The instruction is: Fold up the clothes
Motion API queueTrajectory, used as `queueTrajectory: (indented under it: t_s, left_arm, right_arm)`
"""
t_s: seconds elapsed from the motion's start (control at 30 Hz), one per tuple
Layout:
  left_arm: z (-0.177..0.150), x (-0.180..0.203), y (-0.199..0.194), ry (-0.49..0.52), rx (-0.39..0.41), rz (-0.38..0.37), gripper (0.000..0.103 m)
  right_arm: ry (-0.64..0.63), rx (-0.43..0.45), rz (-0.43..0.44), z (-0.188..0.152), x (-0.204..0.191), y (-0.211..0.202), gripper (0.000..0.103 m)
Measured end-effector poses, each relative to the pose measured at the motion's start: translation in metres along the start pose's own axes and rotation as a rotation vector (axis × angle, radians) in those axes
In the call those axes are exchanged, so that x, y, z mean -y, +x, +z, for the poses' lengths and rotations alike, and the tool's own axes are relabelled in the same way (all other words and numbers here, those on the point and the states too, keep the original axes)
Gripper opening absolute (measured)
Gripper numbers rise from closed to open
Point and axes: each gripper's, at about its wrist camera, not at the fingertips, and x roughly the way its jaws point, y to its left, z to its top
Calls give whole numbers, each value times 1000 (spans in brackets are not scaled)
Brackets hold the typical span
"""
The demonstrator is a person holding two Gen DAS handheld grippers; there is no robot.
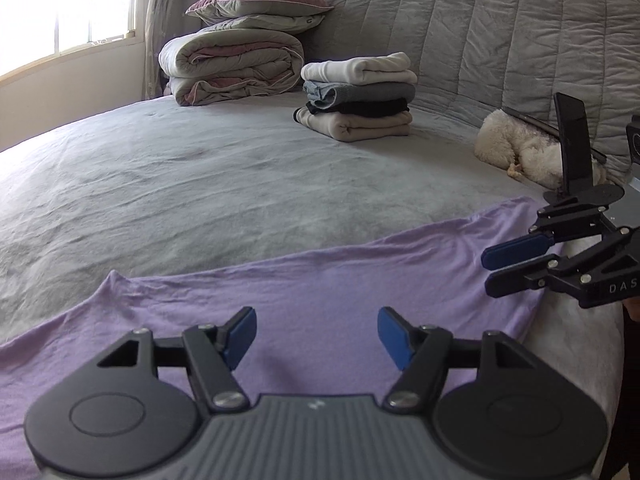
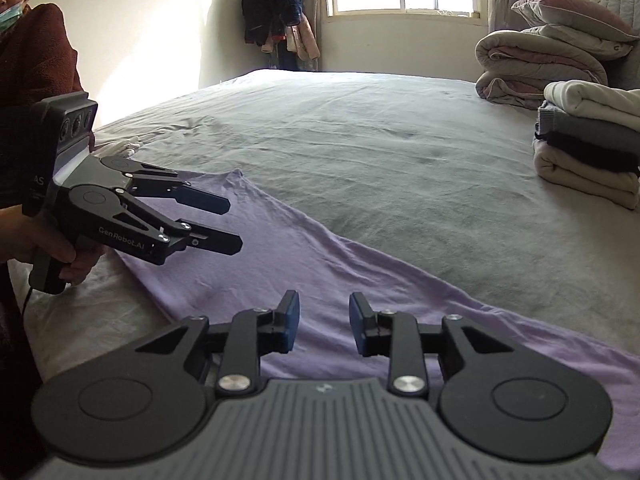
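A lilac garment [image 1: 320, 296] lies spread flat along the near edge of the grey bed [image 1: 200, 184]; it also shows in the right wrist view [image 2: 304, 256]. My left gripper [image 1: 316, 334] is open and empty, hovering just above the lilac cloth; it shows in the right wrist view [image 2: 234, 222] over the garment's left end. My right gripper [image 2: 324, 326] is open and empty above the cloth; in the left wrist view it [image 1: 486, 270] hovers at the garment's right end.
A stack of folded clothes [image 1: 358, 96] sits at the back of the bed, also in the right wrist view [image 2: 592, 140]. Folded quilts and pillows [image 1: 236, 52] are beside it. A white plush toy [image 1: 520, 148] lies by the headboard. The person [image 2: 28, 48] stands at left.
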Motion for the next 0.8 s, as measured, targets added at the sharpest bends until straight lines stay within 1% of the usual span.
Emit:
queueTrajectory:
  t_s: [0.07,0.1,0.2,0.33,0.37,0.43,0.47,0.53,0.57,0.63,0.7,0.8]
  left_arm:
    - [-13,2,-7,31,-35,5,68]
    - [-18,1,-11,38,-32,12,68]
    - [-33,-8,-32,0,-26,25,69]
    - [-49,-23,-53,-34,-23,52,73]
    - [-52,-28,-59,-43,-24,60,74]
    - [-56,-37,-66,-56,-42,110,83]
    - [-58,-41,-68,-62,-45,132,84]
    - [-58,-49,-71,-97,-45,159,84]
    - [-55,-52,-72,-119,-38,161,84]
    - [-50,-55,-74,-162,-22,162,84]
    - [-41,-49,-70,-160,0,130,84]
    - [-26,-34,-61,-128,21,84,84]
  right_arm:
    - [2,-4,-2,-8,-11,3,32]
    - [2,-11,-9,-12,-14,6,32]
    - [10,16,-32,-24,-13,0,33]
    - [73,25,-67,-32,5,-22,33]
    - [88,27,-81,-34,11,-29,37]
    - [125,33,-110,-39,24,-44,38]
    - [158,41,-127,-43,32,-54,39]
    - [217,55,-167,-52,44,-65,43]
    - [255,62,-197,-54,52,-73,46]
    - [326,79,-248,-59,68,-87,47]
    - [380,98,-282,-62,79,-96,47]
    - [380,115,-316,-53,80,-90,47]
